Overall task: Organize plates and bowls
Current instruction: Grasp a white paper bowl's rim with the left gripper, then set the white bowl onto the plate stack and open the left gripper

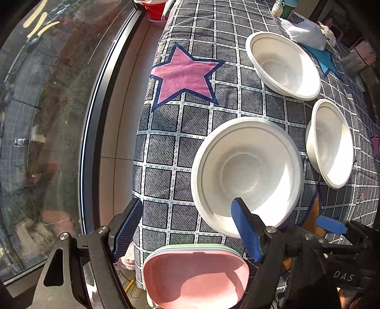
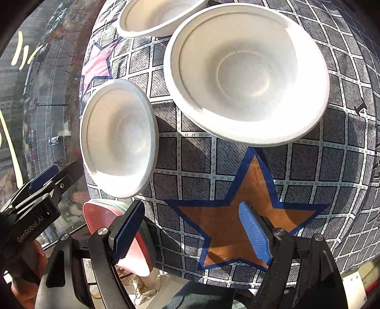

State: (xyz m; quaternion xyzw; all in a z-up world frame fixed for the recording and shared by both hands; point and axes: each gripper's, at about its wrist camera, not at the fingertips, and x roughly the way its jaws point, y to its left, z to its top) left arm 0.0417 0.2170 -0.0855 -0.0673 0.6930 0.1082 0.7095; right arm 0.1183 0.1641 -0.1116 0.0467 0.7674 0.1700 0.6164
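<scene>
Three white bowls sit on a checked cloth table. In the left wrist view the nearest bowl is in the middle, one is farther back and one is to the right. A stack of pastel plates with a pink one on top lies at the table's near edge. My left gripper is open above the plates, its right finger over the nearest bowl's rim. My right gripper is open and empty over an orange star. The right wrist view shows the bowls and the plates.
A glass window wall runs along the table's left side. A red bucket, a white cloth and bottles sit at the far end. The left gripper shows at the left edge of the right wrist view.
</scene>
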